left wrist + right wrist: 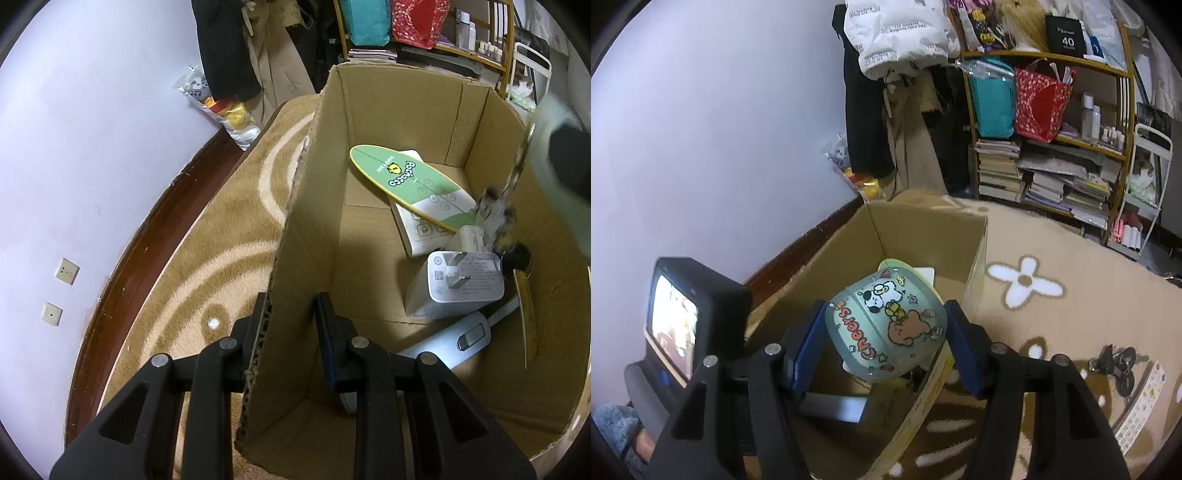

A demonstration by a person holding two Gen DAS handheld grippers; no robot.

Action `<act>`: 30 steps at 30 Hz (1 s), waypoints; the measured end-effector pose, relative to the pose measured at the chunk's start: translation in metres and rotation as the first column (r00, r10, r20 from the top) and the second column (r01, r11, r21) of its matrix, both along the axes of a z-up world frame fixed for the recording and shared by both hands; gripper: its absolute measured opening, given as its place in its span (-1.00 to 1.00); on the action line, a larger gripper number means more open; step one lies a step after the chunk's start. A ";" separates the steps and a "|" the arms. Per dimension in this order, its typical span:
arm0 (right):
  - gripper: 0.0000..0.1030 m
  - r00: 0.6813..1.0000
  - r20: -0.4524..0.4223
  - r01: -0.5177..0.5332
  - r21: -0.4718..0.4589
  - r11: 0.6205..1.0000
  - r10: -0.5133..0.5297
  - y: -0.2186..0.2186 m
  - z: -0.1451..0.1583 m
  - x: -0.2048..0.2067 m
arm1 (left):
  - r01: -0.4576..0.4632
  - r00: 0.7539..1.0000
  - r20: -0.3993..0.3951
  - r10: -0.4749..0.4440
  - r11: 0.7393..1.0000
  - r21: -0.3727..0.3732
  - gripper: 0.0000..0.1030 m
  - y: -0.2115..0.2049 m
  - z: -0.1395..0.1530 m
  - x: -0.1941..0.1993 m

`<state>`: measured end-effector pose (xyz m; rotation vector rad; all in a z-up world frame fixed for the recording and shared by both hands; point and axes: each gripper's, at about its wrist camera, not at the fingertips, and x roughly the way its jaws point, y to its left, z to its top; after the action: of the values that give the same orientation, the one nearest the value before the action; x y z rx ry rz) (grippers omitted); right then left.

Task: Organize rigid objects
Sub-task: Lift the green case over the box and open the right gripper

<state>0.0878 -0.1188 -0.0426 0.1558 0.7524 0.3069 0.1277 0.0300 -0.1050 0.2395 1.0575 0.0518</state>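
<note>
Cup (886, 328), the pale green one with cartoon stickers and "Cheers" on it, sits sideways between the right gripper's (882, 345) blue pads, jaws clenched on its round body, hanging right over the open cardboard box (923, 221). Looks like light, stiff plastic or glass, can't tell which, so I'd treat it as breakable. That glossy curved wall is probably slippery, and the squeeze across the widest part seems like the safest hold; a pinch at the rim would likely slide.

Over on the left, the left gripper (290, 332) straddles the box's near-left wall (306, 221), one finger outside, one inside. There's a visible gap on the inner side, so the jaws look released around the cardboard rather than biting it.

Further in, the box floor already holds a silver power bank (443, 339), a white charger plug (461, 284), then a green Pochacco-printed board (410, 181) lying over a white box. Setting the cup down gently among that hard stuff seems wise.
</note>
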 end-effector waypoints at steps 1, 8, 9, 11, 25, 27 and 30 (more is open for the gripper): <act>0.29 1.000 0.001 0.001 0.001 1.000 -0.001 0.000 -0.001 0.000 | -0.001 1.000 -0.001 0.001 1.000 -0.003 -0.53 0.001 0.000 0.000; 0.35 0.999 0.035 0.024 -0.019 1.000 -0.023 -0.007 0.010 0.000 | 0.001 1.000 -0.004 -0.001 1.000 0.005 -0.53 0.000 -0.003 0.000; 0.44 0.999 0.038 0.037 -0.019 0.999 -0.036 -0.011 0.011 -0.001 | 0.002 1.000 -0.004 -0.002 1.000 0.005 -0.53 -0.001 -0.003 0.000; 0.60 0.997 0.037 0.070 0.001 0.998 -0.070 -0.020 0.012 0.000 | 0.000 1.000 -0.002 0.000 1.000 0.003 -0.53 -0.001 -0.004 -0.002; 1.00 0.968 0.046 0.248 -0.048 0.968 -0.246 -0.075 0.012 0.003 | 0.006 1.000 -0.002 -0.006 1.000 0.000 -0.53 0.001 -0.003 -0.003; 1.00 0.961 0.037 0.278 -0.060 0.959 -0.276 -0.087 0.008 0.004 | 0.007 1.000 -0.003 -0.007 1.000 0.002 -0.54 0.001 -0.003 -0.003; 1.00 0.938 0.023 0.348 -0.064 0.935 -0.347 -0.111 -0.002 0.005 | 0.008 1.000 -0.002 -0.008 1.000 0.004 -0.53 0.000 -0.004 -0.004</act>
<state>0.0925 -0.2298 -0.0446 0.2198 0.7086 -0.0553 0.1239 0.0302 -0.1087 0.2472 1.0585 0.0458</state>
